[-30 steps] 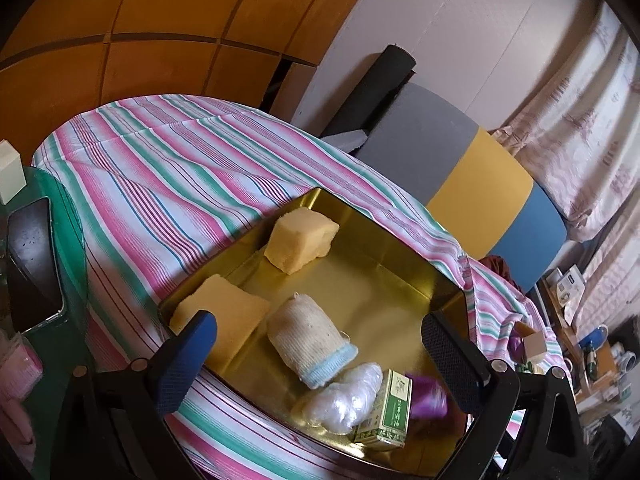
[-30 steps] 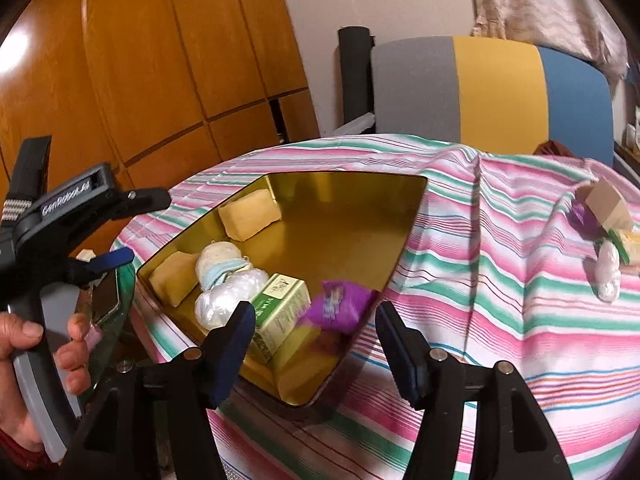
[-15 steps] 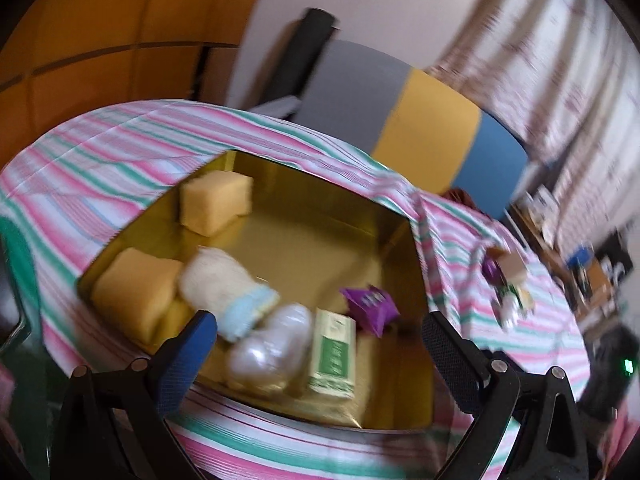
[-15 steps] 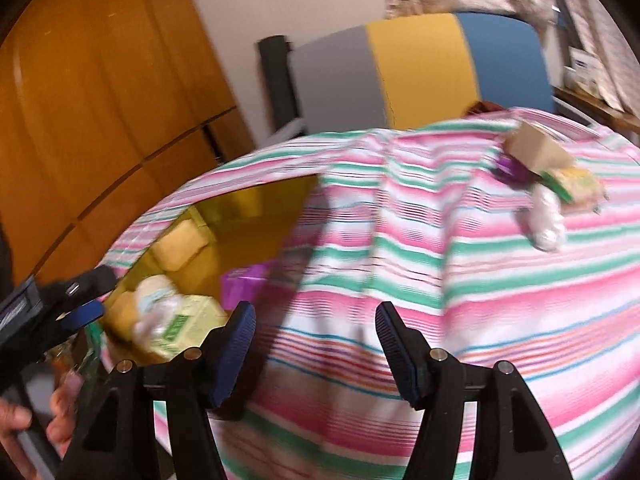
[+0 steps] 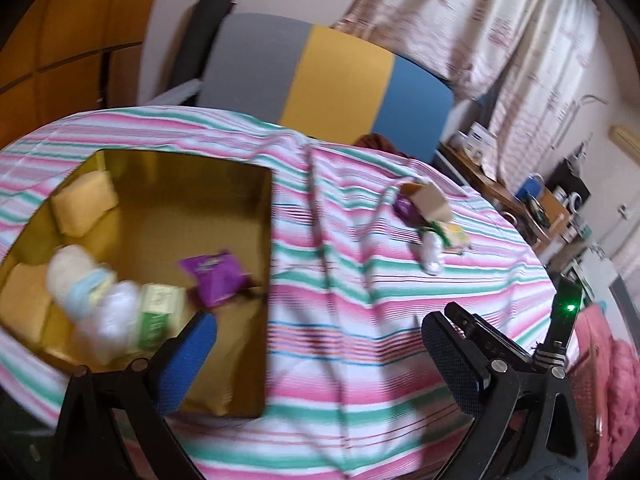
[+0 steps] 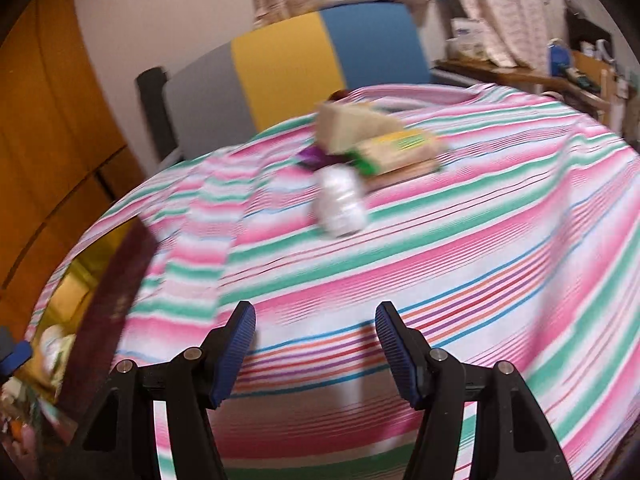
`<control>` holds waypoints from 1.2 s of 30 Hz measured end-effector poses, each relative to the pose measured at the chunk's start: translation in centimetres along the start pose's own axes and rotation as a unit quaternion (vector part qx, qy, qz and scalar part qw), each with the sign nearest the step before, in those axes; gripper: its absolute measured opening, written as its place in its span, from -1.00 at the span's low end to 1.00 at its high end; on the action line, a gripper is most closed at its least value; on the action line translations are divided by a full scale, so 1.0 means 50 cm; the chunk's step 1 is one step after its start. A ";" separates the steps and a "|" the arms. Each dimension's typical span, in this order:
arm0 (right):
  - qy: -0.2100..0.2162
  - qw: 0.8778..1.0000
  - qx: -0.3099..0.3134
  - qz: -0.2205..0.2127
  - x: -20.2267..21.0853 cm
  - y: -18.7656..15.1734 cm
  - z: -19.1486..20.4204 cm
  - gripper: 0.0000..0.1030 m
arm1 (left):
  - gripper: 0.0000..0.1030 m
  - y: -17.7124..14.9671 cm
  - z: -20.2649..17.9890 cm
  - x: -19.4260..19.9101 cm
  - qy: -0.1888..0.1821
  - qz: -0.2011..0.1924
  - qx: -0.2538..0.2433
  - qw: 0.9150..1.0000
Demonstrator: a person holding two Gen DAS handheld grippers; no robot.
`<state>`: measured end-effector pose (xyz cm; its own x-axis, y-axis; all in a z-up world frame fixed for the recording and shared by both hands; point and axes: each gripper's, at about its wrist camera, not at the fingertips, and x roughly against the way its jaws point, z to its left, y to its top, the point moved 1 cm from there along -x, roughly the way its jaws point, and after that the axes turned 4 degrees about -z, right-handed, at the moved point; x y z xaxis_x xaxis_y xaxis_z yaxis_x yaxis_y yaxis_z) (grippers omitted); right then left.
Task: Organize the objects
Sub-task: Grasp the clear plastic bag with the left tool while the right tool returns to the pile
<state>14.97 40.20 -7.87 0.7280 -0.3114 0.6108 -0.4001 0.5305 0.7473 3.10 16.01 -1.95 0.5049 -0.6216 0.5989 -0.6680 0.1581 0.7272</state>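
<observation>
Both sets of fingers stand wide apart with nothing between them. The right gripper [image 6: 316, 350] points across the striped worktop [image 6: 460, 248] at the loose cluster well ahead of its fingers: a white wrapped bundle [image 6: 340, 204] nearest, then a green-and-yellow packet [image 6: 400, 148], a tan box [image 6: 348, 124] and a purple wrapper [image 6: 314, 158], all touching or overlapping. That aim suggests the bundle is the next pick, since it lies clear at the near edge of the heap.

The left gripper [image 5: 320, 356] hangs over the cloth with the gold tray [image 5: 264, 240] reaching ahead from its left finger. The tray holds 2 yellow sponges [image 5: 84, 204], a rolled cloth [image 5: 76, 276], a clear bag [image 5: 112, 320], a green carton [image 5: 158, 312] and a purple packet [image 5: 216, 276], packed toward its near-left side, leaving bare floor for the remaining 4.
</observation>
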 end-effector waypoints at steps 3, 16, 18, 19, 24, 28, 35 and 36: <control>-0.032 0.999 0.002 -0.022 0.000 0.022 -0.042 0.23 | 1.00 0.007 -0.048 -0.035 -0.008 0.012 -0.015 1.000; -0.110 0.991 -0.067 -0.040 -0.054 0.082 -0.232 0.23 | 1.00 0.028 -0.220 -0.253 -0.009 0.060 -0.070 0.996; -0.104 0.990 -0.081 -0.044 -0.053 0.078 -0.244 0.23 | 1.00 0.031 -0.247 -0.297 -0.010 0.070 -0.071 0.995; -0.102 0.990 -0.086 -0.047 -0.052 0.075 -0.250 0.23 | 1.00 0.034 -0.259 -0.320 -0.013 0.076 -0.069 0.995; -0.092 0.988 -0.107 -0.058 -0.049 0.069 -0.265 0.23 | 0.93 0.050 -0.307 -0.395 -0.004 0.066 -0.076 0.995; -0.097 0.988 -0.104 -0.056 -0.058 0.073 -0.262 0.23 | 0.56 0.051 -0.346 -0.445 0.015 0.055 -0.132 0.990; -0.095 0.988 -0.105 -0.057 -0.061 0.073 -0.259 0.24 | -0.26 0.044 -0.307 -0.470 0.008 0.065 -0.151 0.986; -0.096 0.988 -0.104 -0.057 -0.059 0.072 -0.259 0.24 | -0.26 0.043 -0.298 -0.466 0.016 0.062 -0.156 0.986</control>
<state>18.61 53.23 -10.38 0.6352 -0.5111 0.5791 -0.1837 0.6283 0.7559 -1.95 42.29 -9.35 0.4507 -0.5595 0.6956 -0.5270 0.4622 0.7132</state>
